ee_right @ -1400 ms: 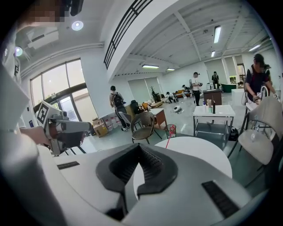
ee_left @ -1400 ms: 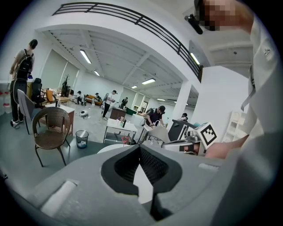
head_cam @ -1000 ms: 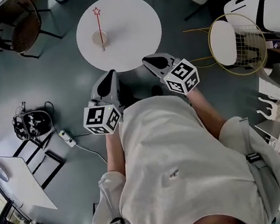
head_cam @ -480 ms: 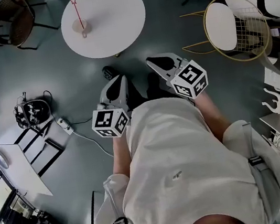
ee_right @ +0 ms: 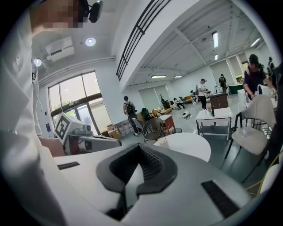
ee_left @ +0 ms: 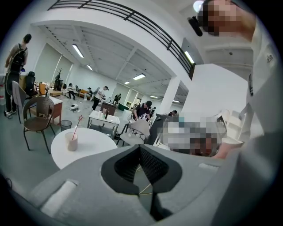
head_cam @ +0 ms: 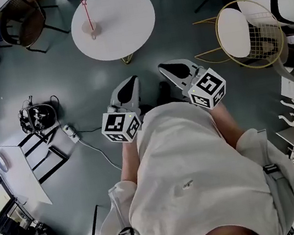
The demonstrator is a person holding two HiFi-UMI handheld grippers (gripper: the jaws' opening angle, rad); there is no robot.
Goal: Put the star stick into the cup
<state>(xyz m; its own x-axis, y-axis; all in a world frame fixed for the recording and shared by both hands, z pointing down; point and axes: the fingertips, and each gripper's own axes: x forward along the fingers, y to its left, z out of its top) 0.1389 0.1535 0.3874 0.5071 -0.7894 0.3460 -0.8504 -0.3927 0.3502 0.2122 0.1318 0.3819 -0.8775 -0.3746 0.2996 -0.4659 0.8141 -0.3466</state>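
Observation:
The star stick (head_cam: 85,10), thin and red with a star on top, stands in the beige cup (head_cam: 91,28) on the round white table (head_cam: 120,21). The left gripper view shows the cup (ee_left: 71,141) and stick (ee_left: 77,127) at the left. In the right gripper view only the cup's rim (ee_right: 163,142) and the stick (ee_right: 167,133) show above the jaws. My left gripper (head_cam: 130,84) and right gripper (head_cam: 169,67) are both shut and empty, held side by side over the floor, well short of the table. The jaws meet in the left gripper (ee_left: 140,148) and in the right gripper (ee_right: 139,146).
A wire chair with a white seat (head_cam: 247,41) stands at the right, a dark chair (head_cam: 18,21) at the top left. A power strip with cable (head_cam: 72,133), black gear (head_cam: 38,116) and a white board (head_cam: 18,180) lie on the floor at the left. People stand far off.
Both grippers and the person have drawn back from the table, which now lies farther away in the head view. The stick has stayed in the cup.

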